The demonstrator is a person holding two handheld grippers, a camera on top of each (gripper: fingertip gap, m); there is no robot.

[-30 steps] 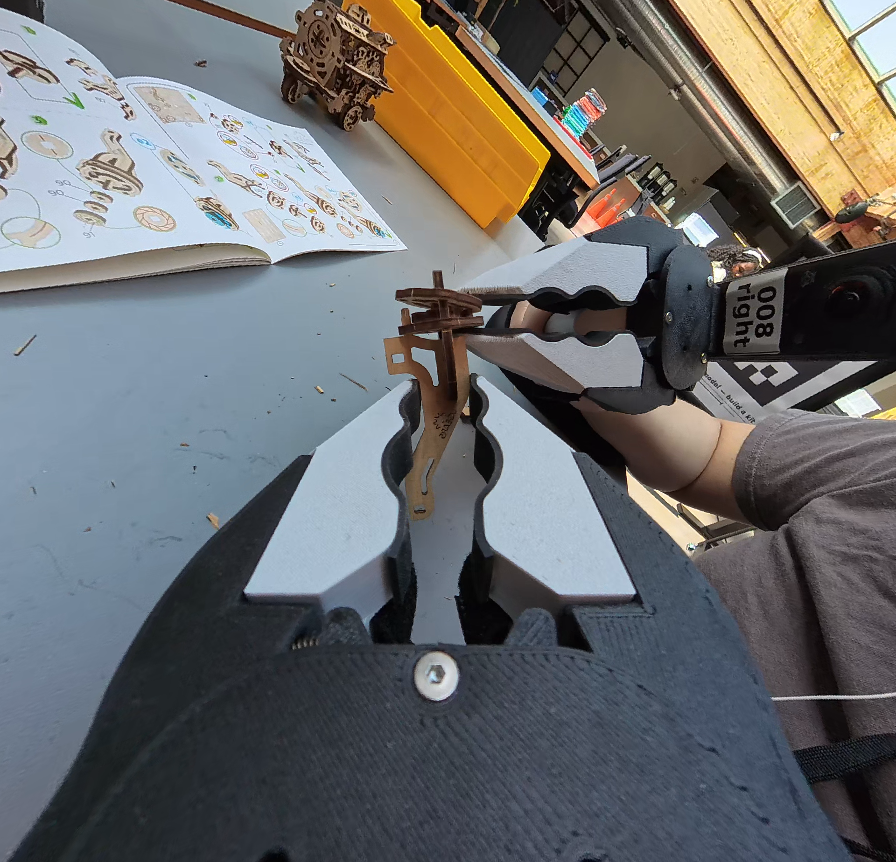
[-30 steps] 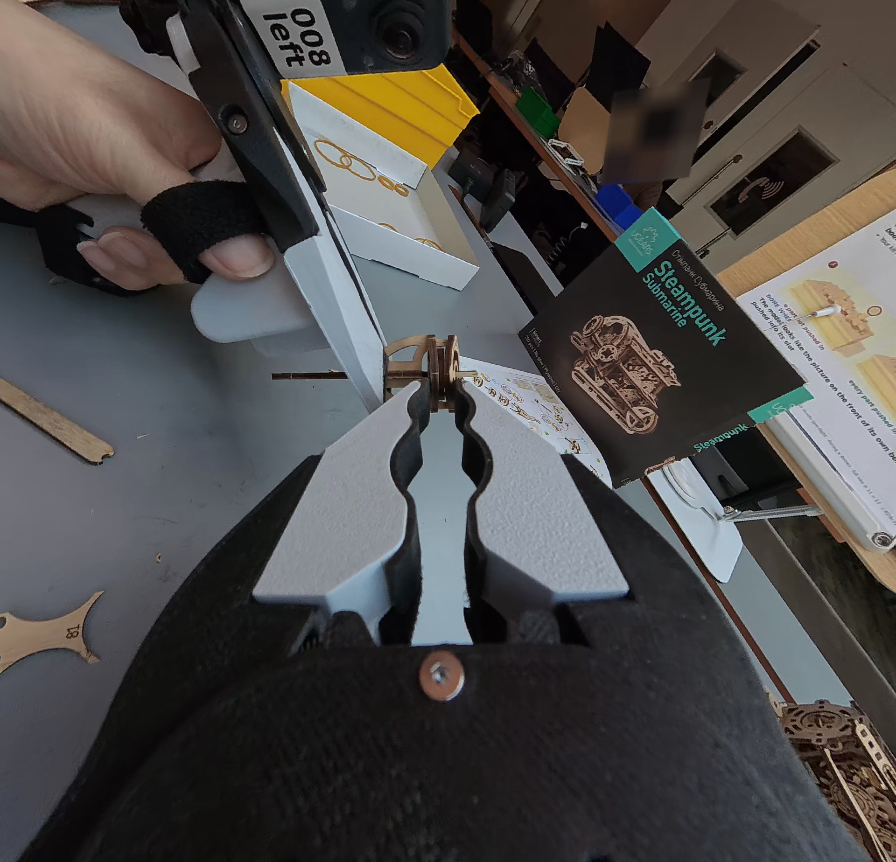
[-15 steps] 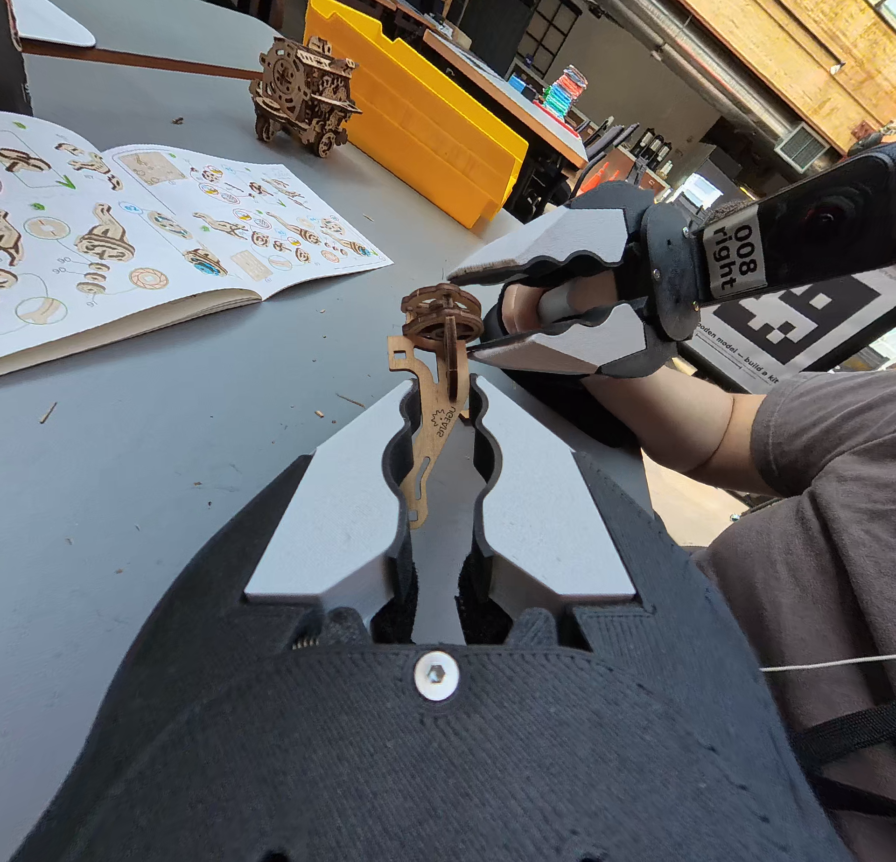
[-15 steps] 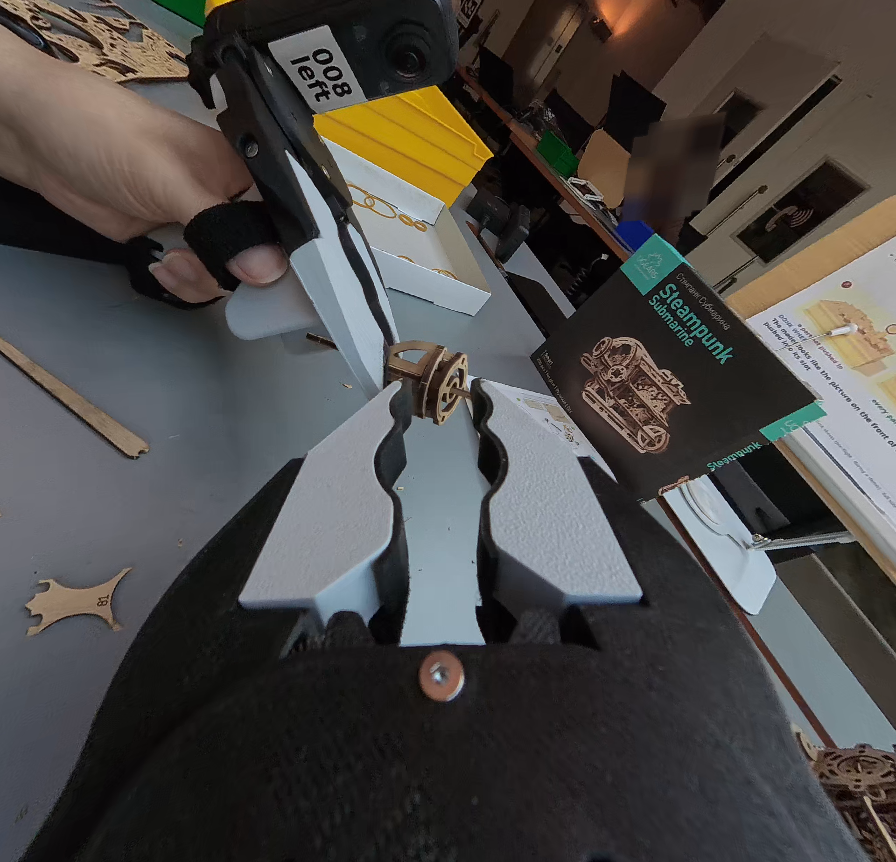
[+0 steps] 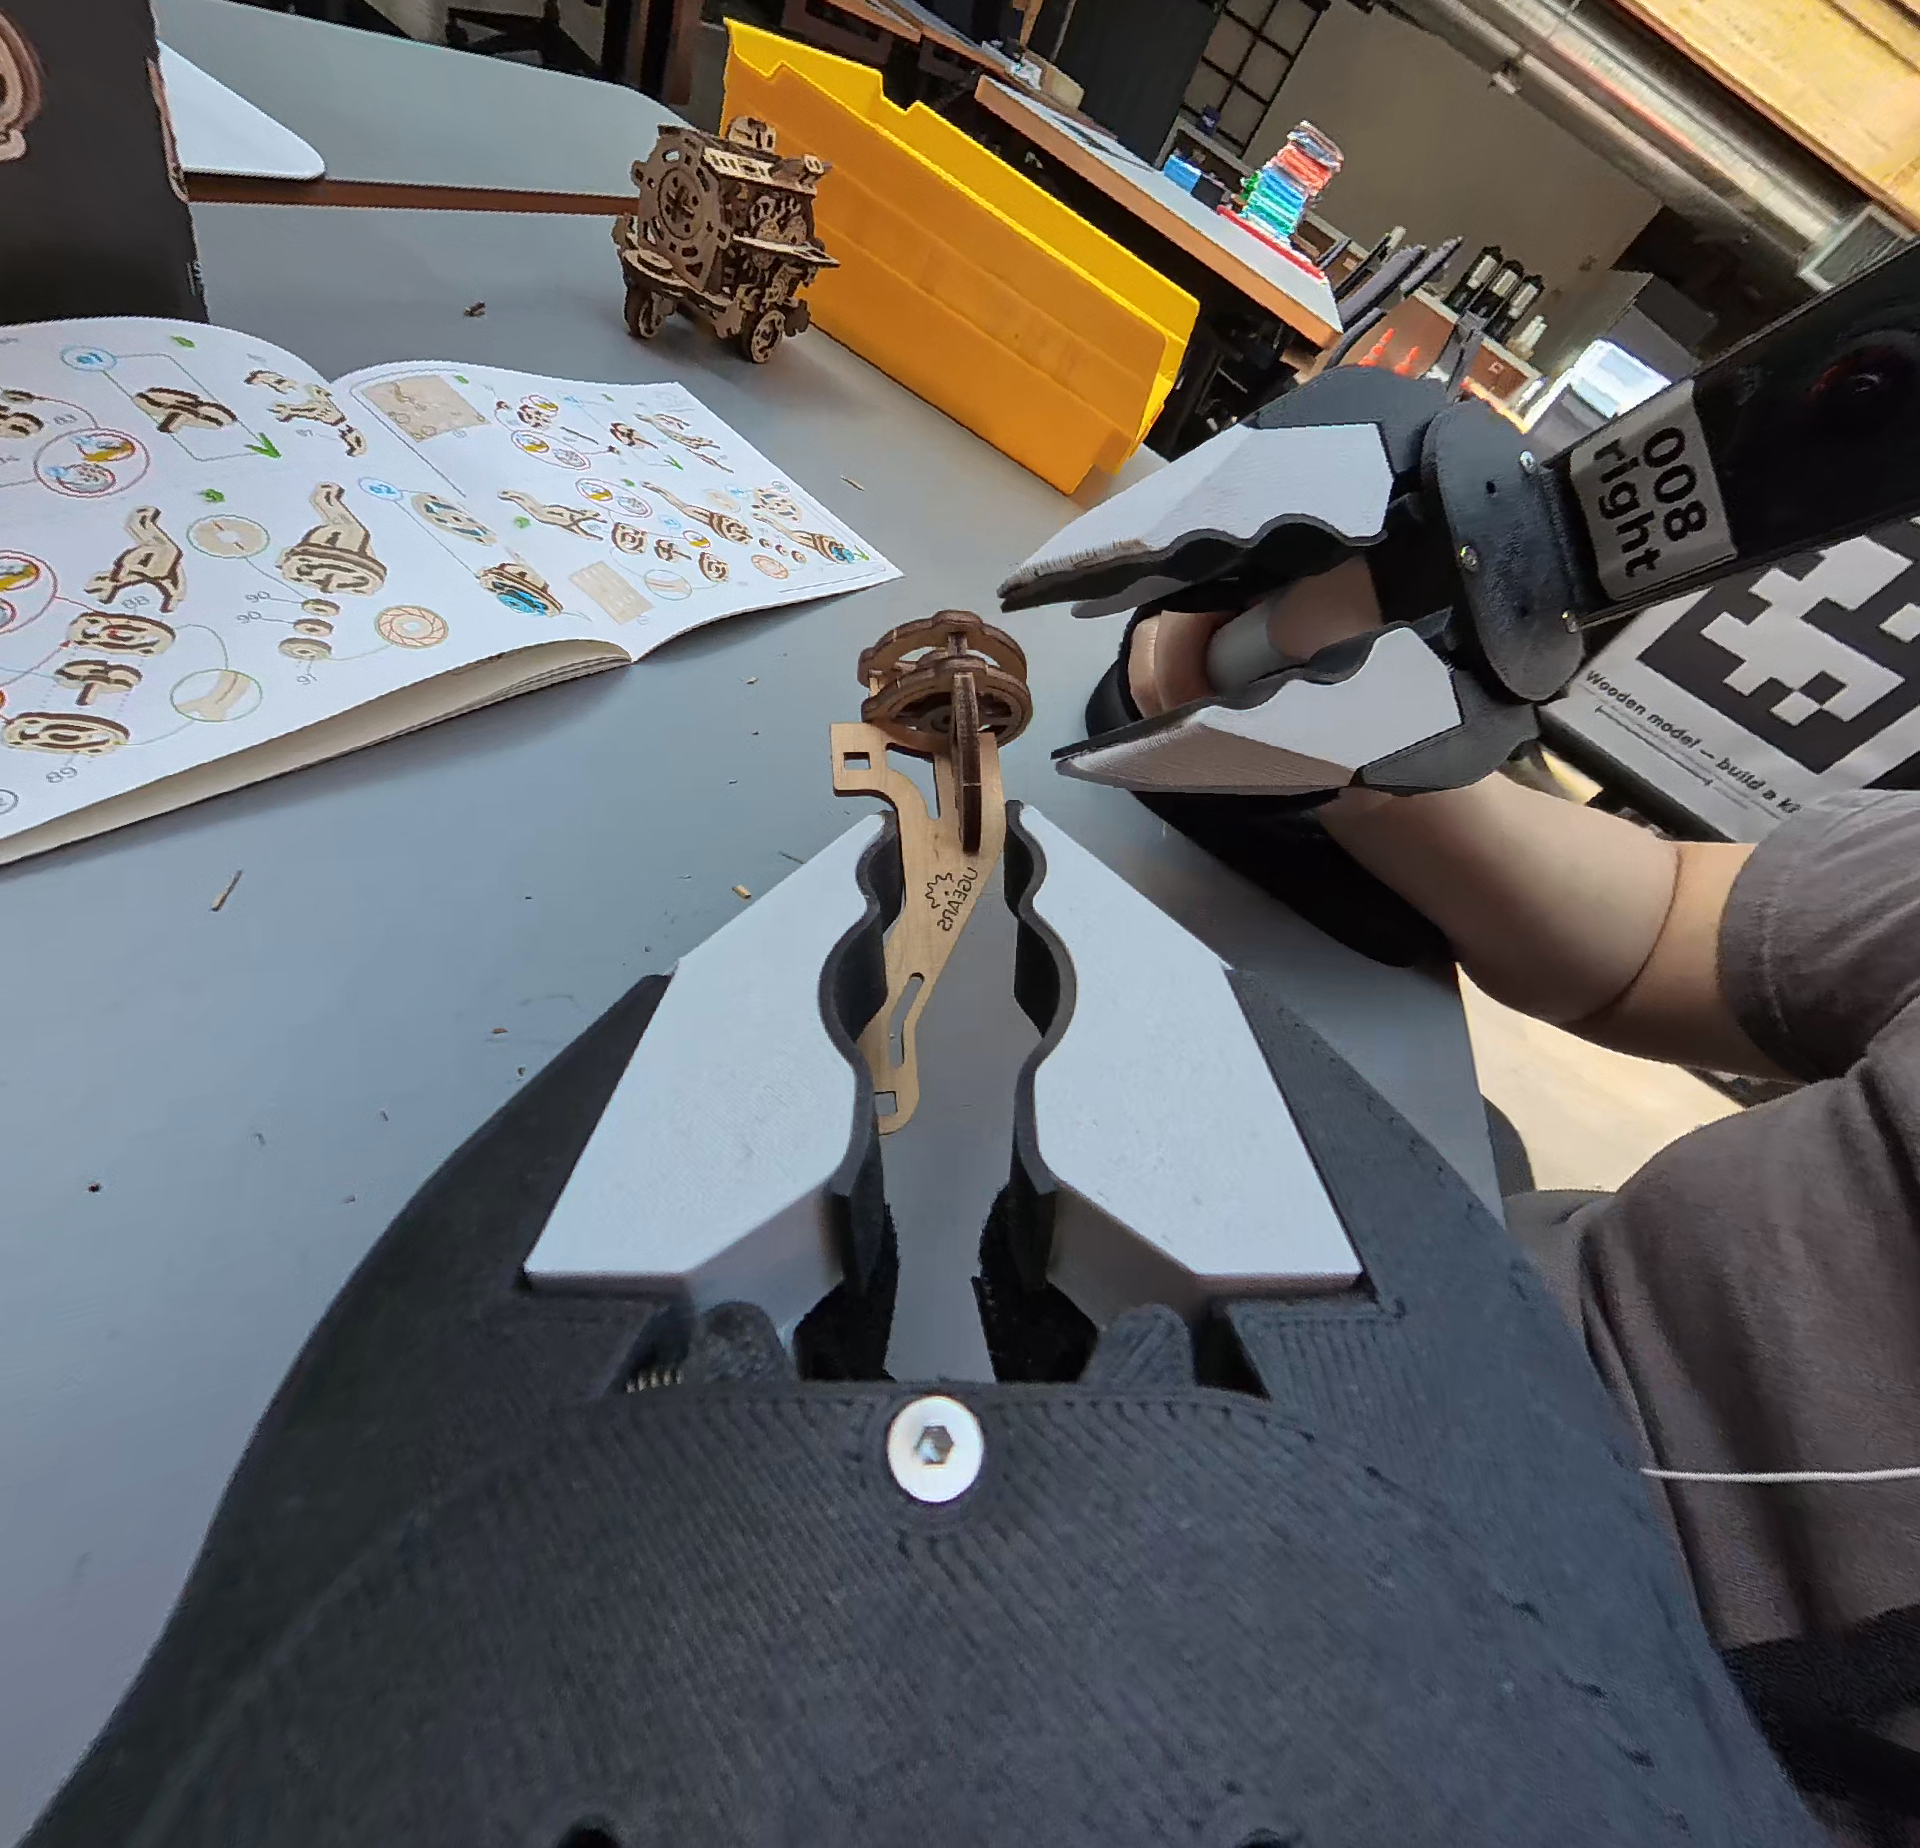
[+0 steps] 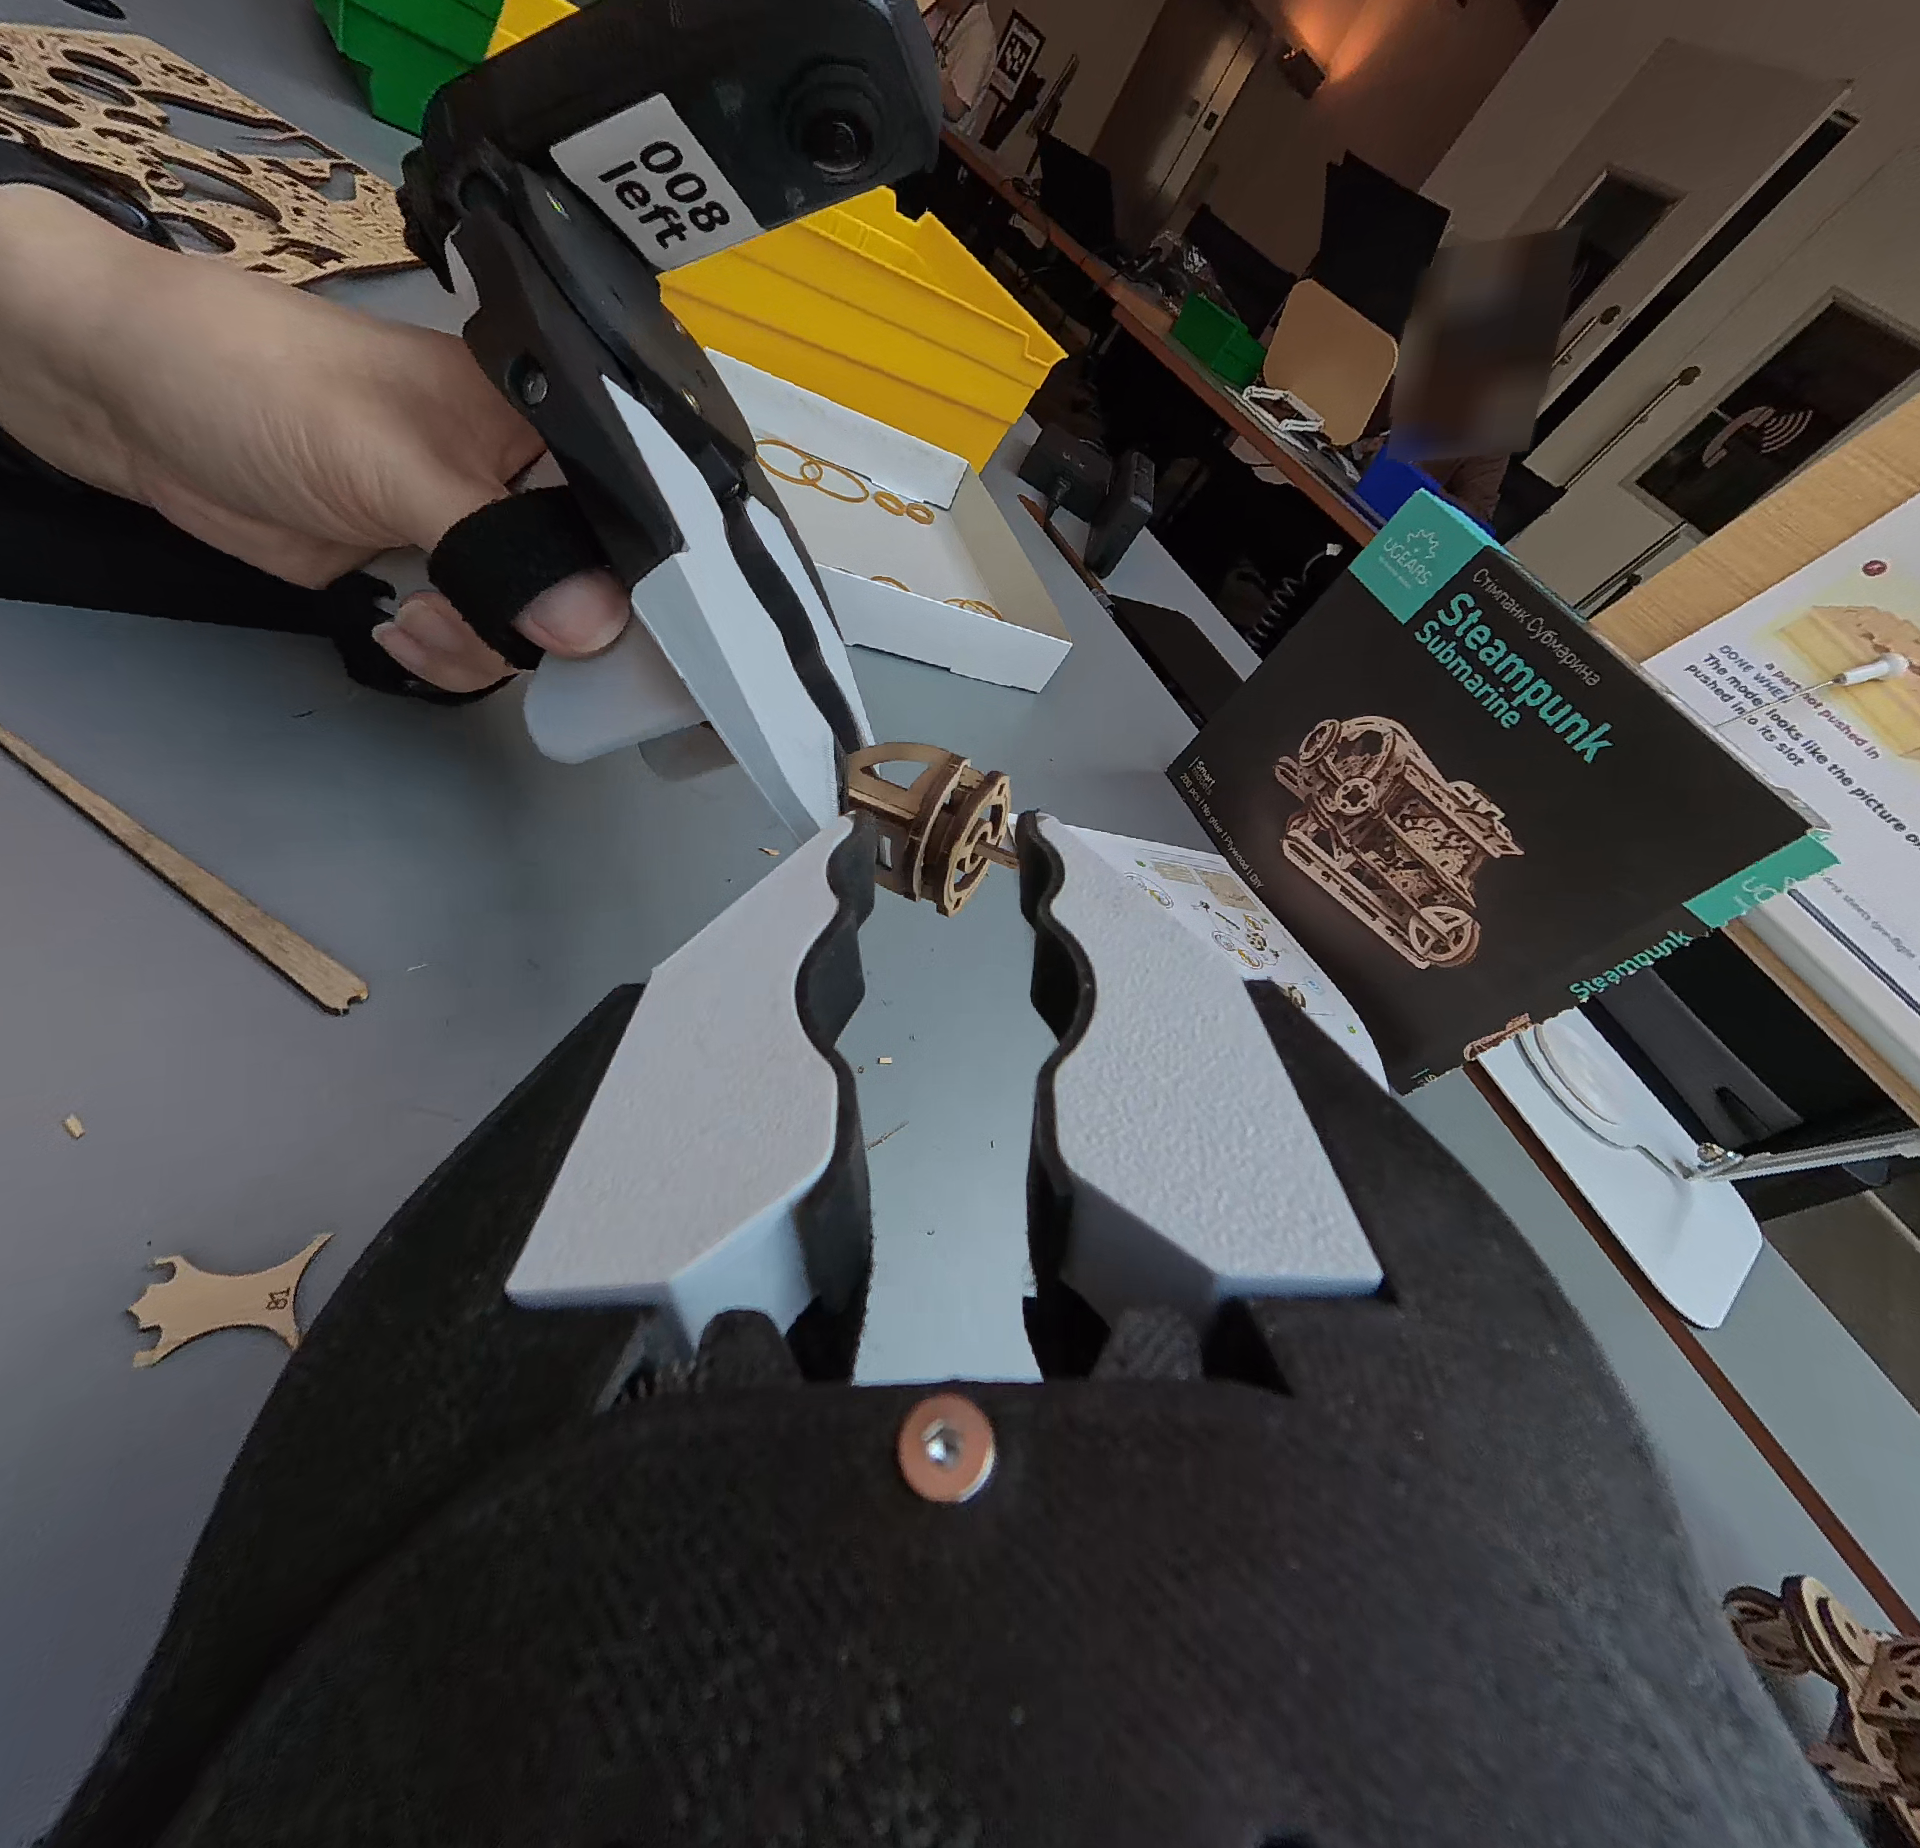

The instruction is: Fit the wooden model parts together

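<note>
Left tongs (image 5: pixel 943 842) are clenched on the flat wooden bracket (image 5: pixel 928 925), holding it upright above the worktop (image 5: pixel 312 1019), with the wheel sub-assembly (image 5: pixel 945 681) seated on its top end. Right tongs (image 6: pixel 940 842) sit released, jaws spread just beside the wheel. Looks like a fit check; next calls for squeezing the wheel square onto its slot.

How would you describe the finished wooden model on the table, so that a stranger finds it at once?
Start at the long yellow plastic bin on the grey table. The small brown wooden wheeled model stands just left of it, beyond the open instruction booklet. Unlike the flat loose parts, it stands fully built.
</note>
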